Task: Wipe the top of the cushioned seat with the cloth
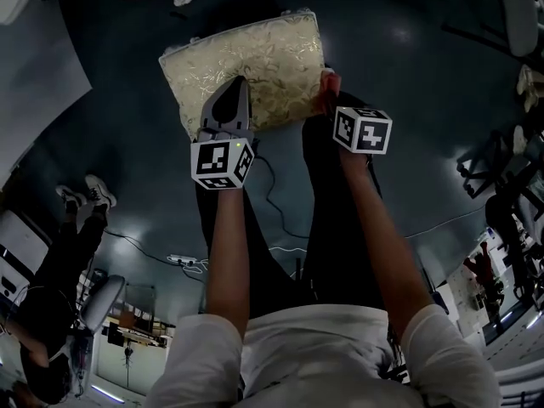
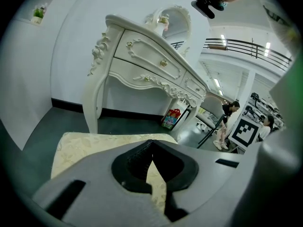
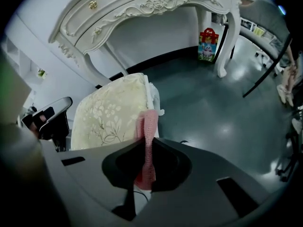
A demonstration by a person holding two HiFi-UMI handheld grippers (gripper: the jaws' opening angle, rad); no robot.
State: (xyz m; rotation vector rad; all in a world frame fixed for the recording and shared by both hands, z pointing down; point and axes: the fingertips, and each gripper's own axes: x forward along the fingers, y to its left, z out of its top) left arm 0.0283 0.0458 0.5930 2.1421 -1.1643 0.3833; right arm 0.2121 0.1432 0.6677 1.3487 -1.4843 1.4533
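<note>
The cushioned seat [image 1: 246,66] has a cream floral top and stands on the dark floor in front of me. My left gripper [image 1: 235,90] hovers over its near half, jaws shut with nothing between them; the same seat top [image 2: 90,148] shows beyond the jaws in the left gripper view. My right gripper [image 1: 327,92] is at the seat's right edge, shut on a pink cloth [image 3: 146,145] that pokes out past the jaws beside the seat [image 3: 111,115]. The cloth [image 1: 326,85] shows as a pinkish bit at the seat's corner in the head view.
An ornate white dressing table [image 2: 142,65] stands just beyond the seat against a white wall. A small colourful bag [image 3: 207,44] sits by one of its legs. A cable and power strip [image 1: 183,260] lie on the floor near my feet. People stand at the left [image 1: 51,279].
</note>
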